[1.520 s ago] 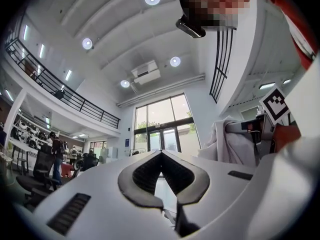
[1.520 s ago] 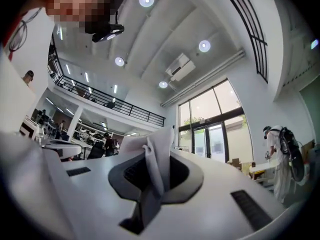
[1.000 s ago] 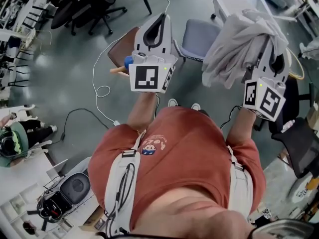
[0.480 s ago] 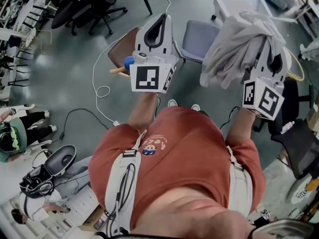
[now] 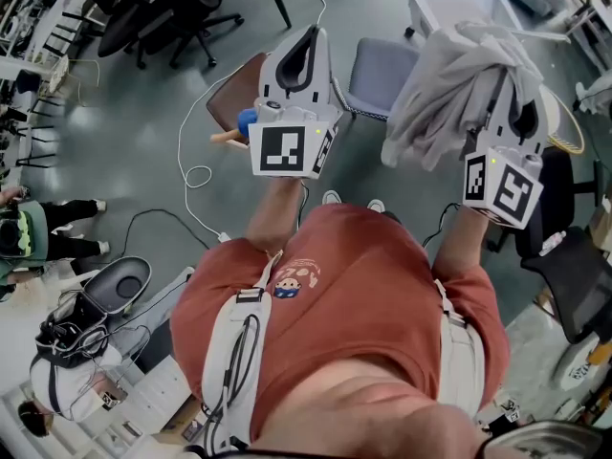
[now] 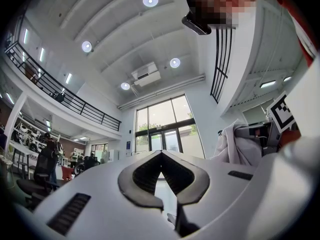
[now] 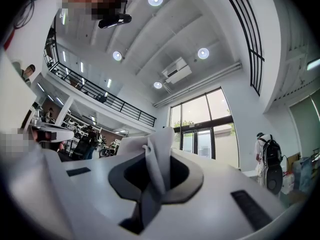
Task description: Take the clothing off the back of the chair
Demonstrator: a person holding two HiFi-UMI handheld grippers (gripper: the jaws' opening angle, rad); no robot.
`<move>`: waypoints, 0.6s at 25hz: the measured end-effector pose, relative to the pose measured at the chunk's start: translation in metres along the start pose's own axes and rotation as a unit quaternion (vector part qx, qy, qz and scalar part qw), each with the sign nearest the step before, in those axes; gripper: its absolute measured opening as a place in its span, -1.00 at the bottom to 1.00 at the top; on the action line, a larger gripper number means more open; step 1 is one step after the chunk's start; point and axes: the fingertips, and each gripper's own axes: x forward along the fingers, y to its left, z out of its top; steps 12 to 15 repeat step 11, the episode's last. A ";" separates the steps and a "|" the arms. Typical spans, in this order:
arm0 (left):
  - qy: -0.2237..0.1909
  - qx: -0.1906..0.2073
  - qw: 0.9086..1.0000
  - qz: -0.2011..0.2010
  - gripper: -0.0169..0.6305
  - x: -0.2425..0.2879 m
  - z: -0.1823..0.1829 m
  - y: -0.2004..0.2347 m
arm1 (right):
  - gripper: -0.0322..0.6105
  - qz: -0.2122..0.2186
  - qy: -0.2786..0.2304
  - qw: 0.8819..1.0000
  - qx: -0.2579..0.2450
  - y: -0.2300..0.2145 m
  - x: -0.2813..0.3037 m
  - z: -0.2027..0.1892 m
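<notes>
Black-and-white square codes are borne on the left cube (image 5: 287, 149) and the right cube (image 5: 504, 187). A small cartoon print (image 5: 292, 280) on the red shirt (image 5: 363, 285) carries lettering too small to be read. The left gripper (image 6: 161, 155) is seen with its fingers closed tip to tip on nothing. The right gripper (image 7: 157, 159) is clenched on the garment (image 7: 159, 136), a pale fold being pinched between the fingers and standing up past their tips. In the head view the bulk of the garment is draped over and to the left of those fingers, held in the air clear of the grey chair (image 5: 382, 65), which lies between the two sets of fingers. Against the earlier frames, both grippers and the garment are unchanged in place. The bystander (image 5: 19, 232) at the left edge has been displaced up the frame, and a dark device (image 5: 100, 314) at lower left has been shifted. Bare floor (image 5: 143, 142) is left open to the left of the left fingers and is crossed by a white cable (image 5: 196, 170). A brown chair (image 5: 229, 94) stands just beside those fingers, and a black chair (image 5: 574, 275) lies behind and to the right of the right fingers. Ahead of the left fingertips an open hall with tall windows (image 6: 165, 126) is shown.
</notes>
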 end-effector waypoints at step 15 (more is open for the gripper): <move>-0.002 0.000 1.000 0.002 -0.91 0.000 0.004 -0.005 | -0.77 0.005 -0.003 1.000 0.001 -0.003 -0.001 0.003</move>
